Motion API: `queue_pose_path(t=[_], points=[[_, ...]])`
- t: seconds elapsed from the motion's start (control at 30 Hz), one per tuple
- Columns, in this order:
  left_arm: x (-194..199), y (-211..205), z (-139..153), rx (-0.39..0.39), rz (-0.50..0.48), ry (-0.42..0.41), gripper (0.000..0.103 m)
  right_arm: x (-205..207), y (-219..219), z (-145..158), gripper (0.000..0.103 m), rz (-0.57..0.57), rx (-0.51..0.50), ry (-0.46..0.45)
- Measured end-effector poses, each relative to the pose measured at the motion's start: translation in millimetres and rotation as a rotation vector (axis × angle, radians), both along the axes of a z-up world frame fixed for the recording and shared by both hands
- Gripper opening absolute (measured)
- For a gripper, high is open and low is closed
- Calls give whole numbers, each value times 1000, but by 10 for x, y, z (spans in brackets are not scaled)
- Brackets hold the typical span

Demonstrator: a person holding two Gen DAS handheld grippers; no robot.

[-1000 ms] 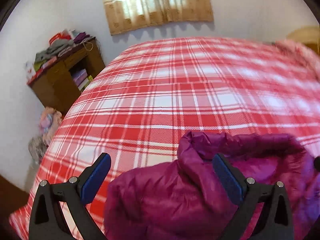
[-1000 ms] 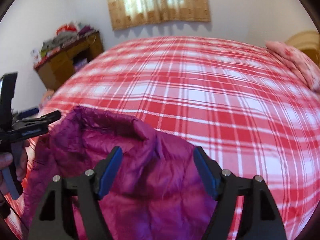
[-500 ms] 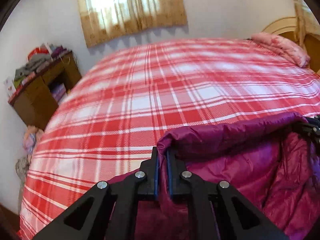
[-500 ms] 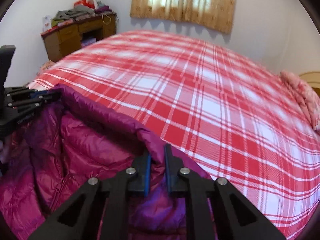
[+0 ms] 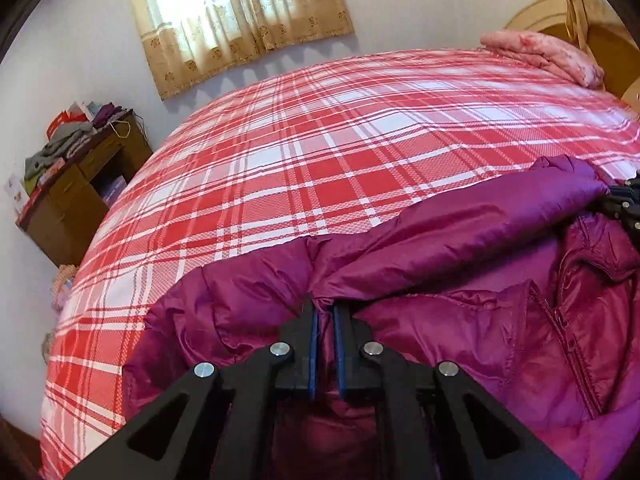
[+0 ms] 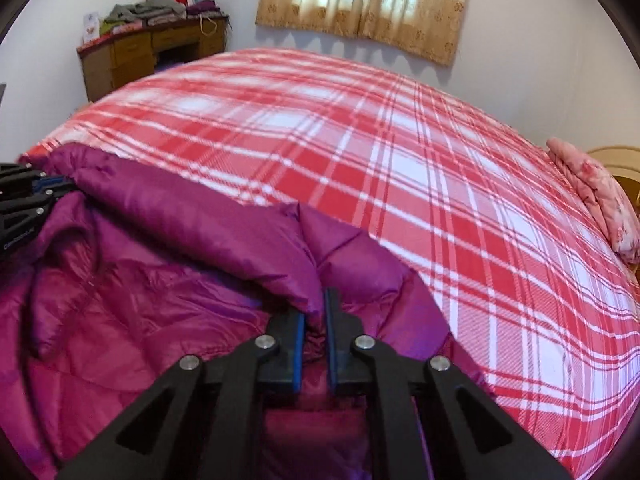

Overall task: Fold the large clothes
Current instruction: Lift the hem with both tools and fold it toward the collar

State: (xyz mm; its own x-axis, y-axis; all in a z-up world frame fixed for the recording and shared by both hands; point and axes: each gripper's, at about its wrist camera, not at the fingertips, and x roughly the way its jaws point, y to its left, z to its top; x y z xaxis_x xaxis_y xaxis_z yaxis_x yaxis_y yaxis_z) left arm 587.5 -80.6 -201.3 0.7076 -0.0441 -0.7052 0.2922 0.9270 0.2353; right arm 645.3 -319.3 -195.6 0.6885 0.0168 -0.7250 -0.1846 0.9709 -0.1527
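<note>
Left wrist view: left gripper (image 5: 325, 320) clamped on a fold of the quilted magenta puffer jacket (image 5: 460, 312), spread ahead on the red plaid bedspread (image 5: 320, 152). Right gripper (image 6: 314, 320) likewise pinching it. Grasp done; next, carry both edges evenly.

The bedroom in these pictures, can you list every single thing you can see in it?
puffy jacket: one, purple, near edge of the bed, zip showing
bedcover: one, red and white plaid, over the whole bed
pillow: one, pink, far right end of the bed
headboard: one, tan, behind the pillow
curtain: one, beige, on the window
desk: one, brown wood, against the wall left of the bed
clothes pile: one heap, mixed colours, on the desk
left gripper: one, black with blue pads, shut on the jacket
right gripper: one, black with blue pads, shut on the jacket
</note>
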Motion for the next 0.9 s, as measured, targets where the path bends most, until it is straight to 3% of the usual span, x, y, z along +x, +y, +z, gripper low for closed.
queue_pose_path(t=[0.17, 0.23, 0.27, 0.3, 0.37, 0.4, 0.47, 0.53, 0.6, 0.63, 0.77, 0.9], points=[[-83, 94, 185, -50, 8, 3, 10, 6, 31, -35, 10, 0, -42, 11], [-166, 169, 387, -110, 21, -25, 18, 3, 26, -55, 10, 0, -42, 13], [-197, 187, 482, -125, 26, -45, 33, 0, 28, -61, 10, 0, -41, 15], [-230, 203, 573, -137, 33, -74, 61, -1, 29, -66, 10, -1, -40, 17], [-258, 221, 735, -144, 74, -151, 97, 10, 36, -76, 10, -2, -42, 19], [-256, 228, 798, -153, 93, -190, 98, 11, 44, -73, 11, -1, -43, 19], [-146, 210, 810, -157, 117, -190, 98, 8, 44, -70, 11, 1, -40, 17], [33, 140, 664, -63, 185, -157, 98, -10, 34, -43, 12, 9, -37, 17], [251, 55, 318, 55, 210, -59, 98, -57, 0, 16, 14, 15, -21, 16], [297, 54, 159, 74, 212, -24, 98, -85, -30, 52, 22, 19, -8, 20], [294, 105, 88, 37, 200, -3, 98, -207, -127, 247, 31, 44, 10, 19], [202, 127, 393, -21, 186, -55, 98, -286, -252, 562, 33, 36, 83, -16]])
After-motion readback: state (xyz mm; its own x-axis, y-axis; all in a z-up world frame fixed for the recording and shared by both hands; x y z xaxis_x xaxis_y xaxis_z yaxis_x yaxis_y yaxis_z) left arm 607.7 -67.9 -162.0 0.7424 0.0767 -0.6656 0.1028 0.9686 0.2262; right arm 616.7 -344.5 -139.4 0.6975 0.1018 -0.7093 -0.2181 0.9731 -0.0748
